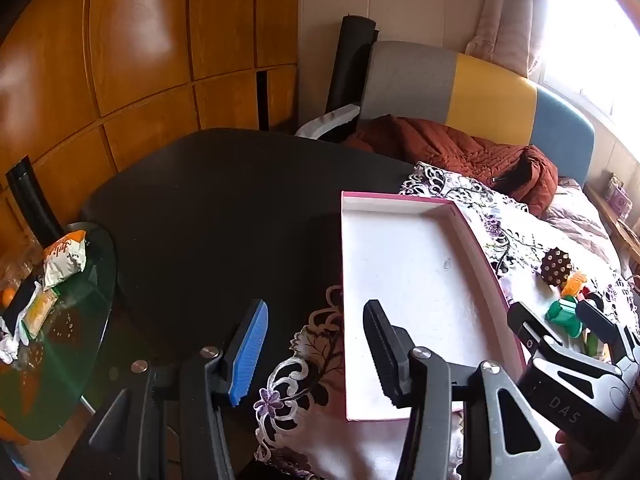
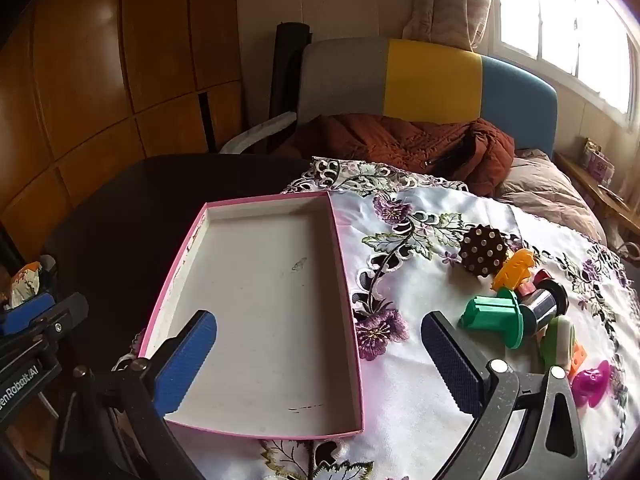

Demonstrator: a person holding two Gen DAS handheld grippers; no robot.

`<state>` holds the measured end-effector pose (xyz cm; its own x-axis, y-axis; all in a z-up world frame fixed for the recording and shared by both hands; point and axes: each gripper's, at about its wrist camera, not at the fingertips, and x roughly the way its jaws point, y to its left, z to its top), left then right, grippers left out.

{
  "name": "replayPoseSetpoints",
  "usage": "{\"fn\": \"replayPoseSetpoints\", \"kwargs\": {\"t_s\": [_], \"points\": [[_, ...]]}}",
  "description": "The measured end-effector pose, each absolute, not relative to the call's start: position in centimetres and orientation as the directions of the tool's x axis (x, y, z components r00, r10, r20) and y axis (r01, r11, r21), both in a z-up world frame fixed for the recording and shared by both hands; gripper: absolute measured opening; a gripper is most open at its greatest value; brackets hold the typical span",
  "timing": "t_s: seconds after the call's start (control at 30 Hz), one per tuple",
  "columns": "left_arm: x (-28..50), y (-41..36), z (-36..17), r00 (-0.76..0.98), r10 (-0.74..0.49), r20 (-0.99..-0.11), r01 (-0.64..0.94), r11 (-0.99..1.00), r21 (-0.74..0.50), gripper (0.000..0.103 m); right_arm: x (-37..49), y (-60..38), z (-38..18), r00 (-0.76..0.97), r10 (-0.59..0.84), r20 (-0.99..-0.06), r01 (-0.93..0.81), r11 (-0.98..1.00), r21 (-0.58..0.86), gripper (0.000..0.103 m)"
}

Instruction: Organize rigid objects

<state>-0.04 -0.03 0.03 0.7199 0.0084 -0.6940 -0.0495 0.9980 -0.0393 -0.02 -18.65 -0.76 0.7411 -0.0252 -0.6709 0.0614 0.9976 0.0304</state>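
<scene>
Left hand-held gripper (image 1: 316, 350) spread wide, holding nothing; right hand-held gripper (image 2: 320, 354) likewise wide apart, hovering above pink-rimmed tray (image 2: 340, 236) beside green toy (image 2: 494, 316).

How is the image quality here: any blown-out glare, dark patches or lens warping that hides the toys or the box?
Left wrist view: window blown out at top right, black table almost featureless, toys small at the warped edge. Right wrist view: window also overexposed, but box and toys evenly lit and sharp; fisheye bends the cabinets.
</scene>
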Motion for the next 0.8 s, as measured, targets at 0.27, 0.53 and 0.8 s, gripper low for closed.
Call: {"fn": "replayPoseSetpoints", "kwargs": {"t_s": [0.27,0.53,0.8], "points": [[-0.7,0.5,0.3,0.723,-0.001,-0.691,-0.045,0.998,-0.049,0.05,0.1,-18.5,-0.6,0.749,-0.018,-0.662,0.06,0.997,0.04,0.103],[-1.2,0.4,-0.2,0.725,0.036,-0.688,-0.08,0.996,-0.032,0.05,-0.2,-17.7,0.9,0.758,-0.034,-0.651,0.052,0.999,0.01,0.103],[0.1,1.0,-0.1,0.71,0.045,-0.703,-0.099,0.994,-0.037,0.05,-0.8,-16.9,2.8,0.789,-0.044,-0.612,0.051,0.999,-0.006,0.103]]}}
